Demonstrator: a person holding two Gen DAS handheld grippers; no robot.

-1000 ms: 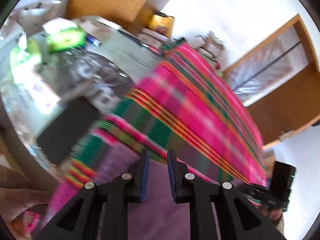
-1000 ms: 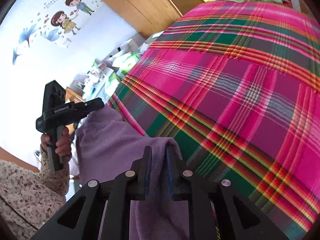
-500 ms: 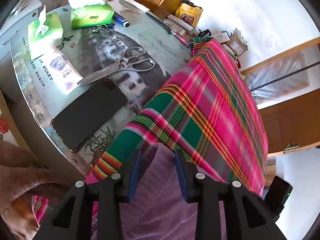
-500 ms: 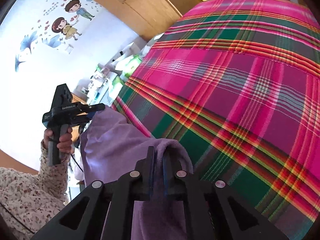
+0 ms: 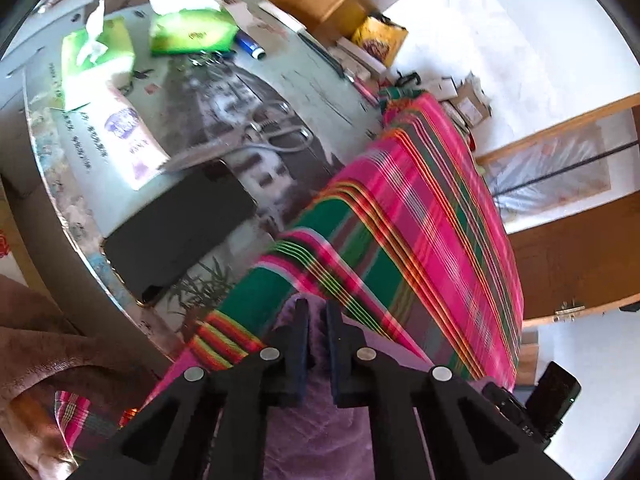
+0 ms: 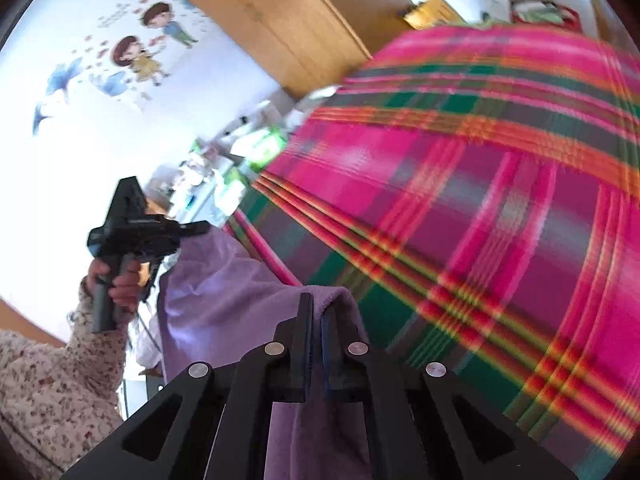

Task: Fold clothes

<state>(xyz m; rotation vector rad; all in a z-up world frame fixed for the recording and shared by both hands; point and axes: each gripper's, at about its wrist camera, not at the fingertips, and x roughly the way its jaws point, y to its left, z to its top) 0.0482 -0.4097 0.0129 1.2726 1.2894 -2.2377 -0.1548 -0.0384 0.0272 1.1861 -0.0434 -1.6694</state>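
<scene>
the left gripper (image 5: 317, 322) has just been closing and its jaws now pinch a fold of the purple garment (image 5: 320, 432) low in the frame, at the near edge of the plaid cloth (image 5: 420, 220). the right gripper (image 6: 316, 316) is pressed together on the garment's other corner. in the right view, a hand (image 6: 116, 280) at the left edge grips the left tool's handle, floral sleeve (image 6: 52, 392) below

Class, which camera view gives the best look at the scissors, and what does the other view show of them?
The left wrist view shows the scissors best: they lie in the open on the round table, beside the black phone, slightly blurred. The right wrist view shows only a small, blurred clutter of things there; no scissors can be made out.
</scene>
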